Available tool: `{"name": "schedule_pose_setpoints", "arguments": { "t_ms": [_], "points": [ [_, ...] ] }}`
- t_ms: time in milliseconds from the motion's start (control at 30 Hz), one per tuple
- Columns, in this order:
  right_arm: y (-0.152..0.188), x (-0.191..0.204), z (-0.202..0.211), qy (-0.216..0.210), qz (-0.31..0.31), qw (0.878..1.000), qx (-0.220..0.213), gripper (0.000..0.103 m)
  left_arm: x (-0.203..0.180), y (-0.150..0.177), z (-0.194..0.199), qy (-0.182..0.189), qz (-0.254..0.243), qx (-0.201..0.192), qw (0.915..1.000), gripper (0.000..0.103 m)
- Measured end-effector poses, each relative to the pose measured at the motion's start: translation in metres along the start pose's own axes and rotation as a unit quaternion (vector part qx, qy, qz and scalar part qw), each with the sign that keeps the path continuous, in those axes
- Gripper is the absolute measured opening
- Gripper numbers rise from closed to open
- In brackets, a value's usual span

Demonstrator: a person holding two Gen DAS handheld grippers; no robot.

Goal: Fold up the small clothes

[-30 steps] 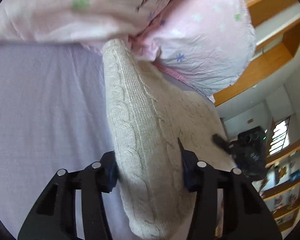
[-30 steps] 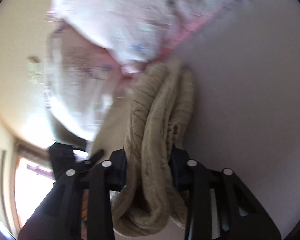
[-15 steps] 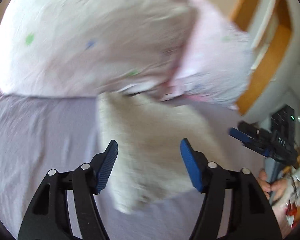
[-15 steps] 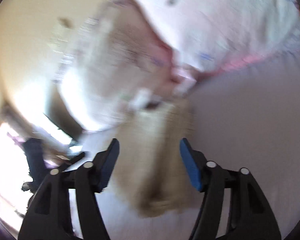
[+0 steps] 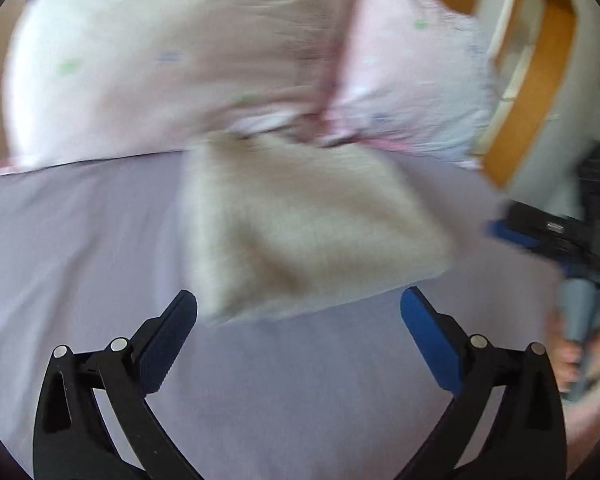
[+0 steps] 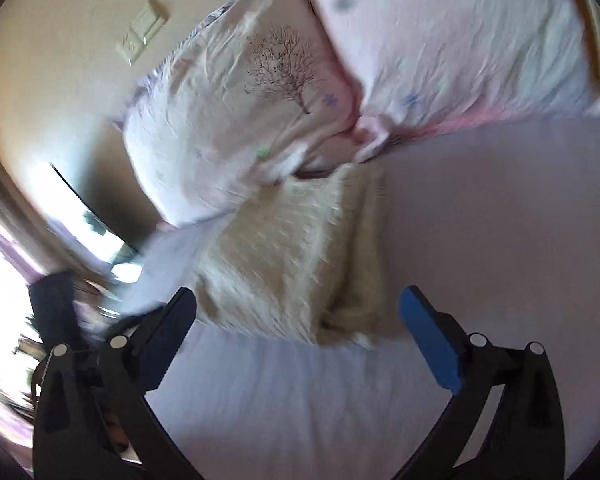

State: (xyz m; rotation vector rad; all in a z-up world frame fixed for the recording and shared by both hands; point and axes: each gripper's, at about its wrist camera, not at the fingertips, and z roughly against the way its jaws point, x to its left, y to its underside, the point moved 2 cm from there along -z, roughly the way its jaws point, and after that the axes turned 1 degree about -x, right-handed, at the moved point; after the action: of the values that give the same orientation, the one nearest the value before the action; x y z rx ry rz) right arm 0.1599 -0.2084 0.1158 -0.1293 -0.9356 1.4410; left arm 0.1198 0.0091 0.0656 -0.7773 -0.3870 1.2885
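A folded cream cable-knit sweater (image 5: 300, 224) lies on the lilac bed sheet (image 5: 80, 248), its far end against the pink pillows. My left gripper (image 5: 298, 332) is open and empty, just short of the sweater's near edge. In the right wrist view the same sweater (image 6: 296, 256) lies flat ahead of my right gripper (image 6: 298, 332), which is open and empty too. The left wrist view is blurred by motion.
Two pale pink pillows (image 5: 172, 60) with small flower prints lie at the head of the bed, also in the right wrist view (image 6: 440, 40). A wooden shelf frame (image 5: 540, 60) stands at the right. The other gripper (image 5: 560, 236) shows at the right edge.
Both grippers have let go of the sweater and opened wide. They have pulled back from it, and the sweater now lies folded on the sheet.
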Motion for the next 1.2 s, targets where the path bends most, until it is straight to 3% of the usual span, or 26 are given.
{"name": "schedule_pose_setpoints", "arguments": {
  "t_ms": [100,267,367,533,633,1200],
  "points": [
    [0.029,0.018,-0.007,0.089,0.047,0.995,0.027,0.101,0.017,0.020,-0.009,-0.022,0.012,0.031,0.9992,0.102],
    [0.064,0.028,-0.025,0.140,0.096,0.984,0.045,0.101,0.032,0.046,-0.017,-0.076,0.004,0.073,0.9944,0.102],
    [0.079,0.026,-0.038,0.182,0.111,0.975,0.065,0.101,0.033,0.052,-0.018,-0.072,-0.002,0.077,0.9944,0.102],
    [0.094,0.018,-0.053,0.181,0.100,0.974,0.096,0.101,0.033,0.056,-0.022,-0.087,-0.010,0.069,0.9938,0.102],
    [0.098,0.019,-0.054,0.209,0.105,0.967,0.103,0.101,0.027,0.055,-0.028,-0.107,-0.025,0.075,0.9911,0.102],
    [0.097,0.020,-0.055,0.213,0.105,0.966,0.102,0.101,0.027,0.055,-0.028,-0.107,-0.021,0.074,0.9913,0.102]
  ]
}}
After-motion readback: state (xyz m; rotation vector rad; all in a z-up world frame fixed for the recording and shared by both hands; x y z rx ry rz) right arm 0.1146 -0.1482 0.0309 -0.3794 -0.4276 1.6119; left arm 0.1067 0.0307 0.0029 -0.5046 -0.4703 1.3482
